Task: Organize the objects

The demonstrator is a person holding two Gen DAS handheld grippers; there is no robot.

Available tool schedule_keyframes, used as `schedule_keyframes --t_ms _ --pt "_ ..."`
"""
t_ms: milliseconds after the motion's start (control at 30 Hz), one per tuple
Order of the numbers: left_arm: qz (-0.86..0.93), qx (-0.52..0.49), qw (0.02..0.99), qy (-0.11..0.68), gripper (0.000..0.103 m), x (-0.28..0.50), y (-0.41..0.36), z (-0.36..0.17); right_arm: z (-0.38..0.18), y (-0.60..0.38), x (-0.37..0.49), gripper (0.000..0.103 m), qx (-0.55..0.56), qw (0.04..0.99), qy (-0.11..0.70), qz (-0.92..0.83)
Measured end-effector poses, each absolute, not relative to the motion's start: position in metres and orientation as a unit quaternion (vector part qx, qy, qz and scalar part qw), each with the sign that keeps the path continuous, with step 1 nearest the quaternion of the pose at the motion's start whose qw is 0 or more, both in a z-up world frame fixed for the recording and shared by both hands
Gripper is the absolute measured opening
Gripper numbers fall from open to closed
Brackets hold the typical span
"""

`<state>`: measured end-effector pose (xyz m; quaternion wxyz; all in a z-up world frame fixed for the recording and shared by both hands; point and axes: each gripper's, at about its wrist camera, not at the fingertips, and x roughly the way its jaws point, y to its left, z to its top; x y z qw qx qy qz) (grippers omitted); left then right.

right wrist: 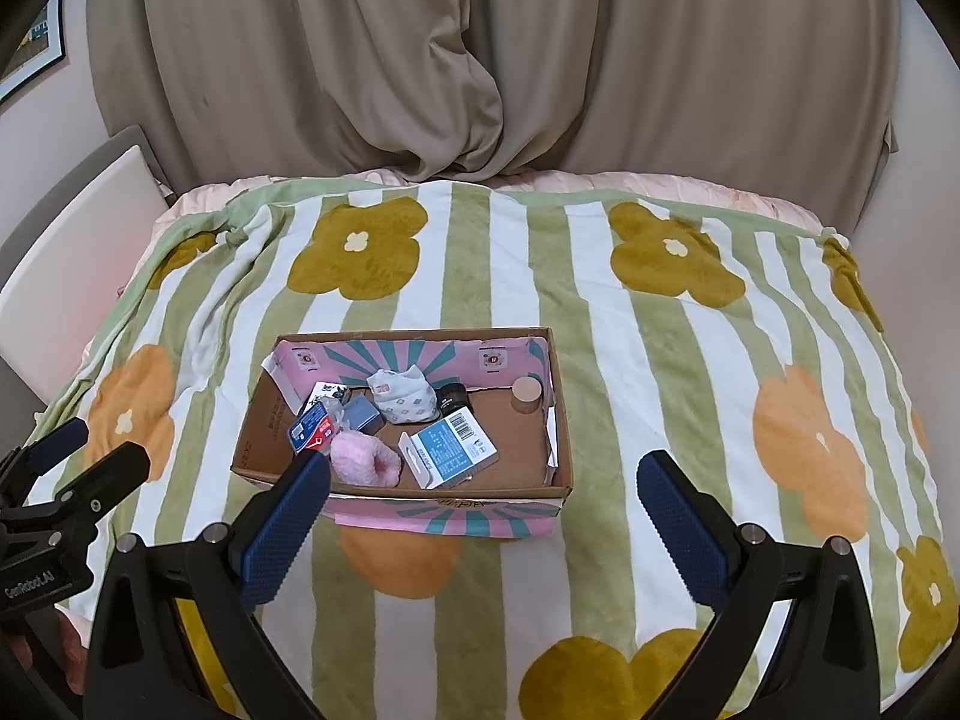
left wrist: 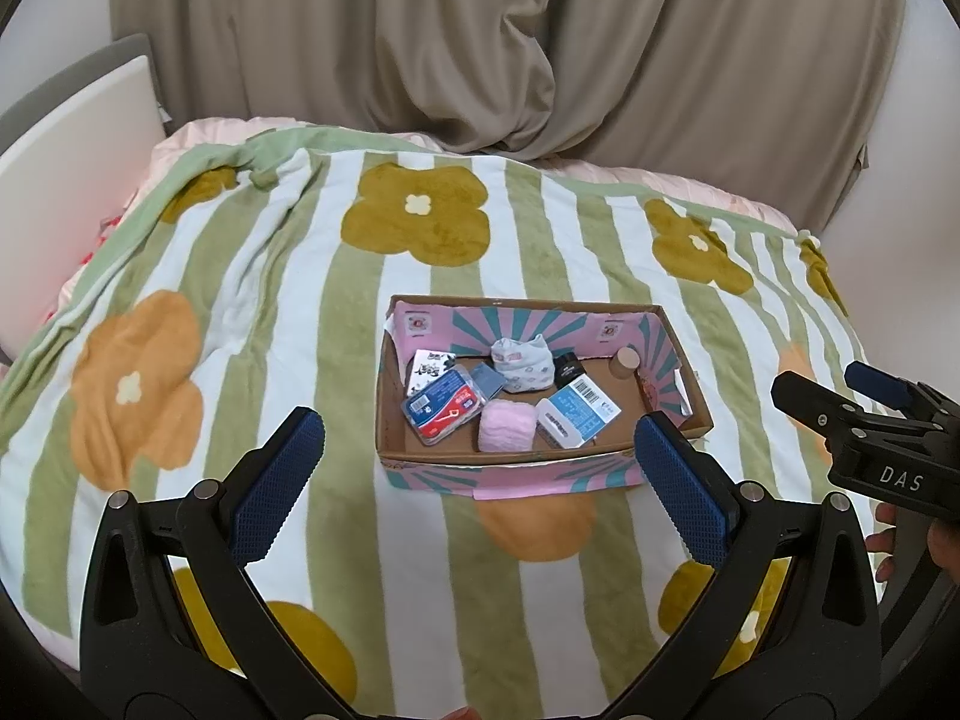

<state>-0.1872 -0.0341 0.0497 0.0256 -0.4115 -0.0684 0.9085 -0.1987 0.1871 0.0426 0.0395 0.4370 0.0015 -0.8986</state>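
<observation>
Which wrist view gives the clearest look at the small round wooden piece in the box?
The right wrist view: the round wooden piece stands clear on bare cardboard, top and side visible. In the left wrist view it appears smaller, tucked against the box's far right wall.

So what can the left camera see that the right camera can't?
Only the left wrist view shows the right gripper at its edge. Only the right wrist view shows the left gripper and a framed picture on the wall. Both show the cardboard box on the flowered blanket, holding the pink fluffy roll and the blue-and-white packet, with both grippers open.
</observation>
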Motion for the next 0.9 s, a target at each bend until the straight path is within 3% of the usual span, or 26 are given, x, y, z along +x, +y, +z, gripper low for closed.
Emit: schedule_keyframes --t_ms 900 --pt "0.920 -0.388 0.028 -0.059 0.103 -0.1803 -0.0260 0.0575 0.0421 0.1877 -0.2025 0.102 0.433 0.035 -0.001 -0.901"
